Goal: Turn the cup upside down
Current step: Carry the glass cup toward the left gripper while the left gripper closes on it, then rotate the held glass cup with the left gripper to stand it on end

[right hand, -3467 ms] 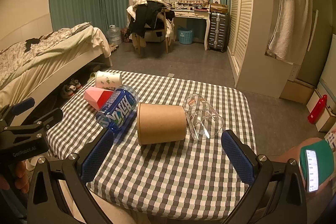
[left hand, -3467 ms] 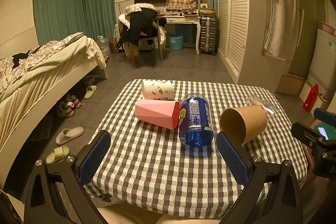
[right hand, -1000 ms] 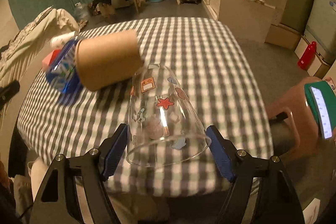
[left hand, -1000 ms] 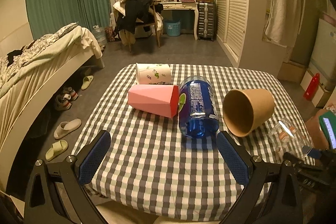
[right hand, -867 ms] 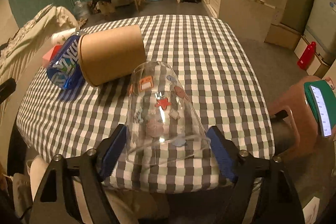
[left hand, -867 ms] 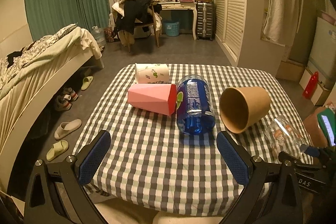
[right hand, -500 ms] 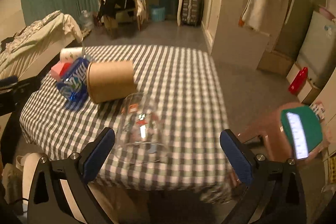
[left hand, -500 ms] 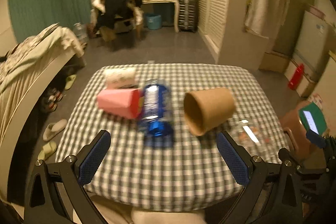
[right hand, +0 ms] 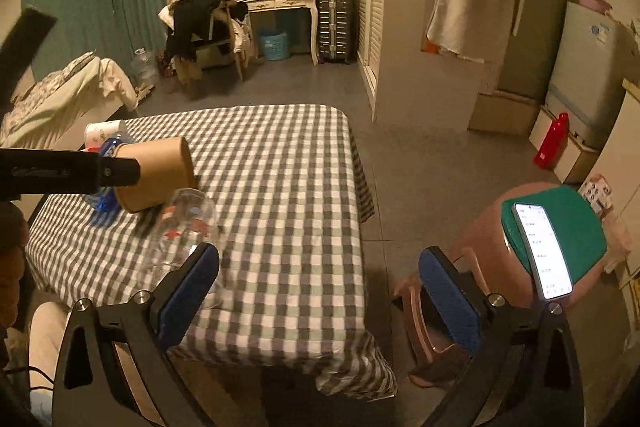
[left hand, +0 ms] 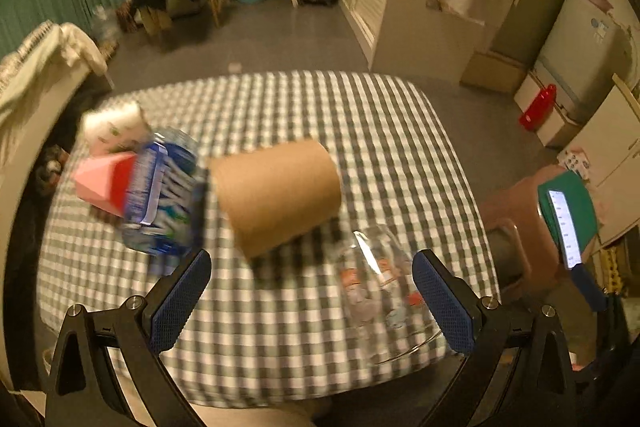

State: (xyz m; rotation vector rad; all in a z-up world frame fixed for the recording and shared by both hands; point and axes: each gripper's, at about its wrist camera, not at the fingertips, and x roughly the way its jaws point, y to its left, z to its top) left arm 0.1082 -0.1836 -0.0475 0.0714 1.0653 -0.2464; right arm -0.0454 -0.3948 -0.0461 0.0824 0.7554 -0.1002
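A clear cup with stickers (left hand: 374, 293) stands upside down, mouth on the checked tablecloth (left hand: 376, 131), near the table's front right; it also shows in the right wrist view (right hand: 184, 239). A brown paper cup (left hand: 276, 195) lies on its side behind it, also seen in the right wrist view (right hand: 154, 179). My left gripper (left hand: 312, 301) is open and empty above the table's front edge, with the clear cup just inside its right finger. My right gripper (right hand: 318, 291) is open and empty, off to the right of the clear cup.
A blue bottle (left hand: 164, 195), a pink cup (left hand: 106, 179) and a white printed cup (left hand: 114, 127) lie at the table's left. A brown stool (right hand: 520, 259) with a green pad and a phone (right hand: 540, 251) stands right of the table.
My right gripper let go of the clear cup, left it mouth-down on the table, and pulled back to the right. My left gripper swung right and looks down on the table.
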